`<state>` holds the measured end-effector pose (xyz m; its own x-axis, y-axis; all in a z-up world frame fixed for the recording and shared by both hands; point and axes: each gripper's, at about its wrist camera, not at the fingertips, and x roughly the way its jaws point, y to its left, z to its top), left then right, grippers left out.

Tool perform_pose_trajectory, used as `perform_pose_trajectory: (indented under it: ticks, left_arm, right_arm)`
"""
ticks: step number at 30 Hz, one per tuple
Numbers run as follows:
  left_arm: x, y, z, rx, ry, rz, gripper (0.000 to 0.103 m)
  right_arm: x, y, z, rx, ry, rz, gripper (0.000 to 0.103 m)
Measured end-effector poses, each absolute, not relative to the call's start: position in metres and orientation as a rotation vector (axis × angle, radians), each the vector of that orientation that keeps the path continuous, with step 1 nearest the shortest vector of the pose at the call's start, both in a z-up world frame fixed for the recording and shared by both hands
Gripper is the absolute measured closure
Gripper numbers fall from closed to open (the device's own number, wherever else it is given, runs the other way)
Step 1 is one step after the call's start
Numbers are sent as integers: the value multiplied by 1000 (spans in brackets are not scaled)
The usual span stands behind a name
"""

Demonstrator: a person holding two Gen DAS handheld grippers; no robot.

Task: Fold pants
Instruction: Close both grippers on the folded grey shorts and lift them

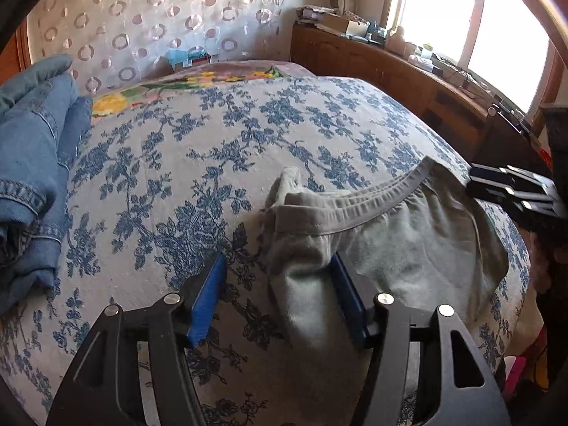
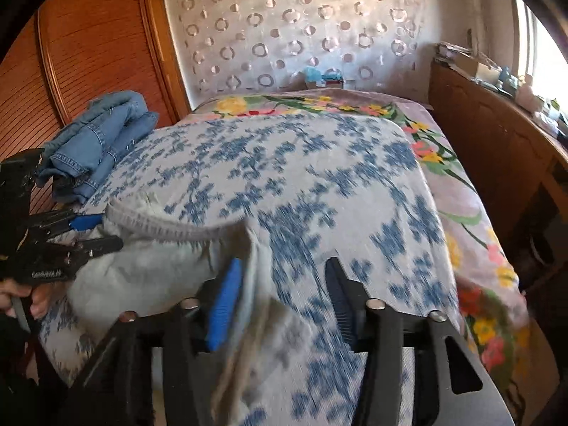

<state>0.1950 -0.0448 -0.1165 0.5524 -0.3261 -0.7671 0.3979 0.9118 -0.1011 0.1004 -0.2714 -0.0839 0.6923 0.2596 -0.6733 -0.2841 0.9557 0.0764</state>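
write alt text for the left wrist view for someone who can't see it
The left tool stands open over a blue-flowered bedspread, with a fold of light grey pants lying between its blue pads and against the right one. Folded jeans sit at the left, the right tool at the right edge.

The left gripper (image 1: pixel 278 298) stands with its blue fingers (image 1: pixel 207 296) spread apart over a bed (image 1: pixel 248 135) covered in a blue-flowered spread, and a fold of the grey pants (image 1: pixel 390 245) lies between them against the right finger, not pinched. The pants' waistband (image 1: pixel 358 202) curves up toward the right gripper (image 1: pixel 511 191) at the frame's right edge. Folded denim clothes (image 1: pixel 32 163) lie at the left.
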Motion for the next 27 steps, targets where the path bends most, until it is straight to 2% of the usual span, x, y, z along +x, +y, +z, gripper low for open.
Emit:
perform_pose_trajectory:
  ticks: [4,9,20,22,25,27]
  left_arm:
    - [194,-46,-117,96,881,-419,37]
    - [197,-45,-119,97,888,-391,27]
    - [197,-43,-119,100,890,-380,24]
    - [197,-43,-119,99,890,-381,24]
    - [197,-44,-119,101,890,-385,24]
    - [199,-43,-119,99,892,-392,24]
  right_arm:
    - [85,-278,-89,-23,789,314,47]
    - [75,-285,-91,8,805,314,47]
    - [84,-267,-91,-23,806,335,47]
    - [88,-264,-91,-21,809,347,50]
    - [94,-260,-92,-14,814,368,61]
    - [98,-259,-93,-4,819,387,74]
